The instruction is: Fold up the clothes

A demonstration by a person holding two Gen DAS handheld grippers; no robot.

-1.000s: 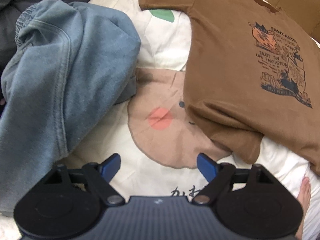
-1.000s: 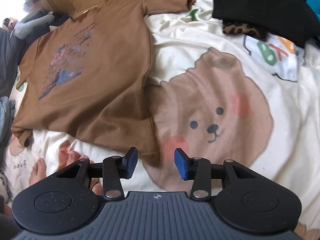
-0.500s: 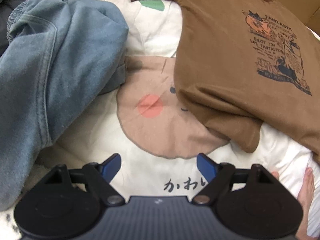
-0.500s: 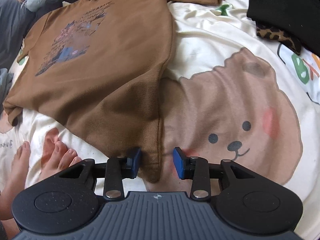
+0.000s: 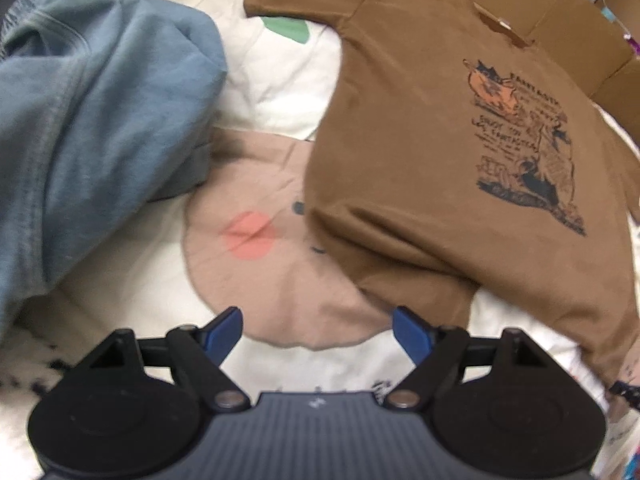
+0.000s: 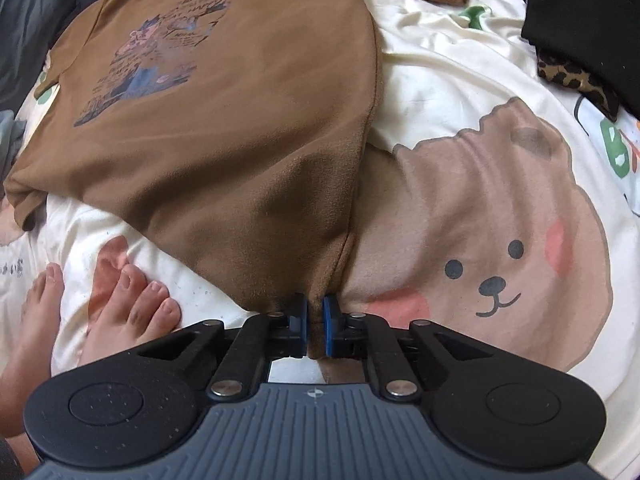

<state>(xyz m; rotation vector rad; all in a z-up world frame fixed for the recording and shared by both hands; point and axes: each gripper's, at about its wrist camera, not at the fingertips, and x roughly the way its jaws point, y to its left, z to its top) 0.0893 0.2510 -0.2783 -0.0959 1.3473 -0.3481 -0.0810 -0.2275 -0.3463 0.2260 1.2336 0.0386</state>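
A brown T-shirt (image 6: 224,128) with a dark printed graphic lies front up on a cream bear-print blanket (image 6: 460,68). My right gripper (image 6: 316,324) is shut on the shirt's bottom hem corner at its right side seam. In the left wrist view the same brown T-shirt (image 5: 420,168) lies to the right and ahead. My left gripper (image 5: 318,336) is open and empty, low over the blanket (image 5: 280,92), with its right fingertip (image 5: 412,334) close to the shirt's near corner.
A blue denim garment (image 5: 92,128) is heaped at the left. Black clothing (image 6: 588,16) and a leopard-print piece (image 6: 576,80) lie at the far right. Bare feet (image 6: 120,304) rest on the blanket by the right gripper. Cardboard boxes (image 5: 560,8) stand behind the shirt.
My right gripper has moved forward onto the shirt's hem corner and shut on it. My left gripper has shifted right toward the shirt and stays open.
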